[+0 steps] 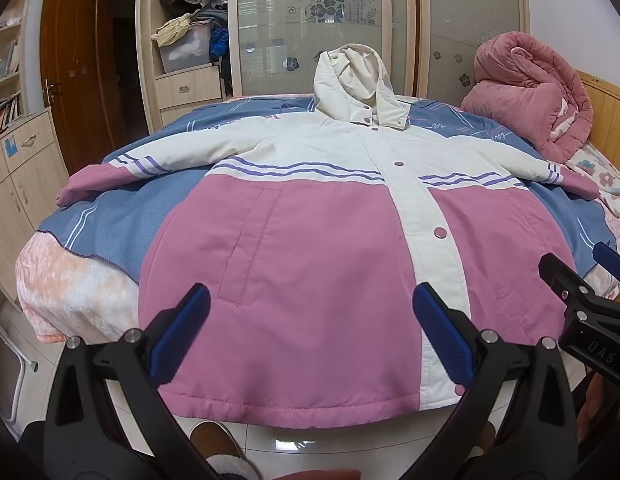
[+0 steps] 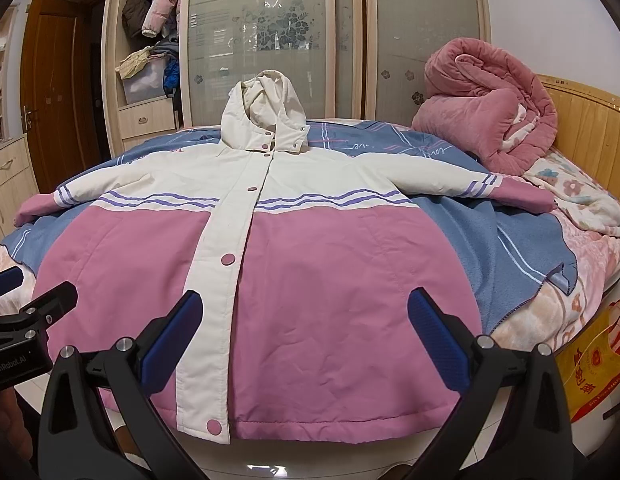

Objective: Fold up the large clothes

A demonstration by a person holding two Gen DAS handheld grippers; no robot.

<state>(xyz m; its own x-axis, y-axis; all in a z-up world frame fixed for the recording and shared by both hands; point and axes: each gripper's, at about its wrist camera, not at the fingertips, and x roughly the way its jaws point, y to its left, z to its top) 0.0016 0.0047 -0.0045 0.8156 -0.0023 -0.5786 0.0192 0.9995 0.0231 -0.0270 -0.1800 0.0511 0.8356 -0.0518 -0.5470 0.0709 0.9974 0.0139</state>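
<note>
Right now your left hand-held gripper [image 1: 310, 336] has its blue-padded fingers [image 1: 181, 332] spread wide, holding nothing, poised over the lower half of the jacket [image 1: 310, 240] with the white snap placket by its right finger. Your right hand-held gripper [image 2: 304, 338] is just as wide and holds nothing, above the hem on the other side of the placket; it shows at 3 o'clock in the left wrist view. The pink-and-white hooded jacket lies flat, front up and snapped shut, on a blue blanket [image 2: 490, 240] over the bed [image 1: 70, 280]. Its hem hangs at the near edge, its hood [image 2: 266, 120] points to 12 o'clock, and both sleeves are stretched out toward 9 and 3 o'clock. A rolled pink quilt [image 2: 486, 120] sits at 2 o'clock by the wooden headboard [image 2: 590, 128]. Behind the hood stands a wardrobe [image 2: 270, 40] with frosted sliding doors.
</note>
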